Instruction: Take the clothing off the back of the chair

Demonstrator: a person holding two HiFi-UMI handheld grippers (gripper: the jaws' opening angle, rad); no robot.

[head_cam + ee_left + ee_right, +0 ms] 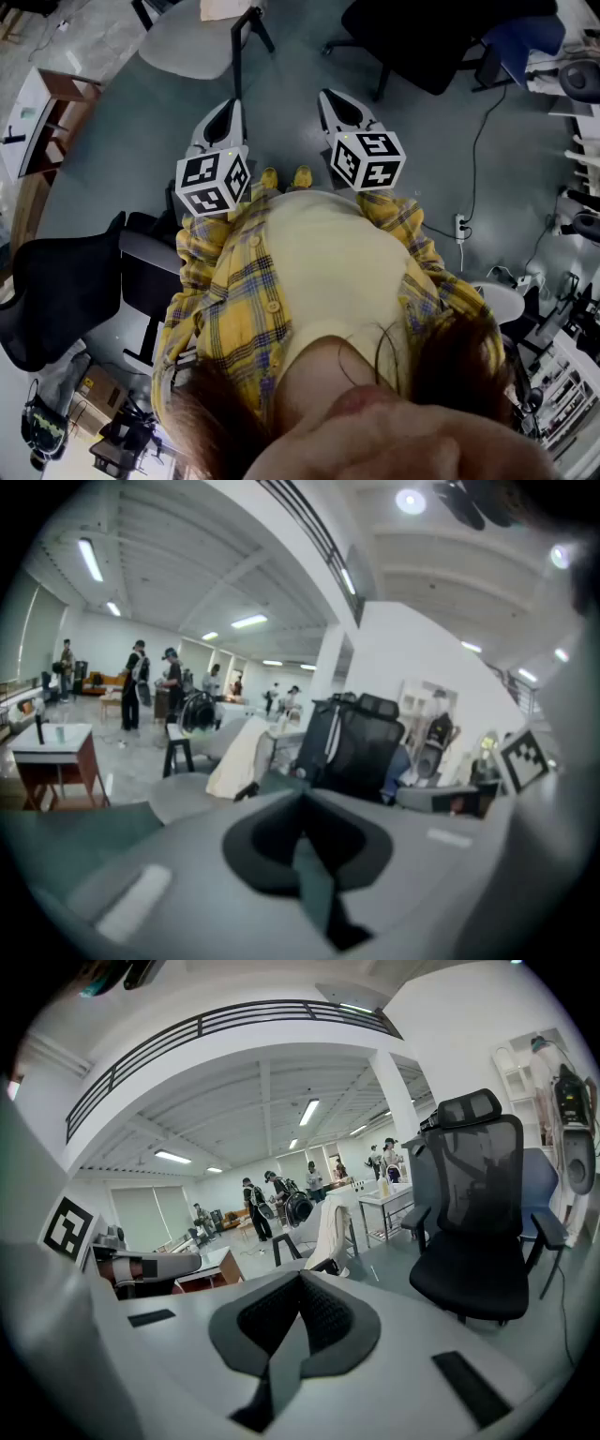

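Head view: left gripper and right gripper are held out side by side in front of the person's plaid shirt, both over bare floor. A pale patch at the top edge looks like the clothing, on a chair well beyond both jaw tips.

Left gripper view: the left gripper has its jaws clenched tip to tip, with nothing between them. The cream clothing is draped over a chair back, ahead and a bit left of the jaw line, well apart from the tips. A black mesh chair sits just right of the jaw line.

Right gripper view: the right gripper also has its jaws pressed together and empty. The clothing hangs nearly straight ahead, far off. A black office chair is off to the right of the jaws.

Progress: not started, the garment still hangs on the chair. Left to do, I'd say: close in, spread the jaws, pinch the cloth, lift it off.
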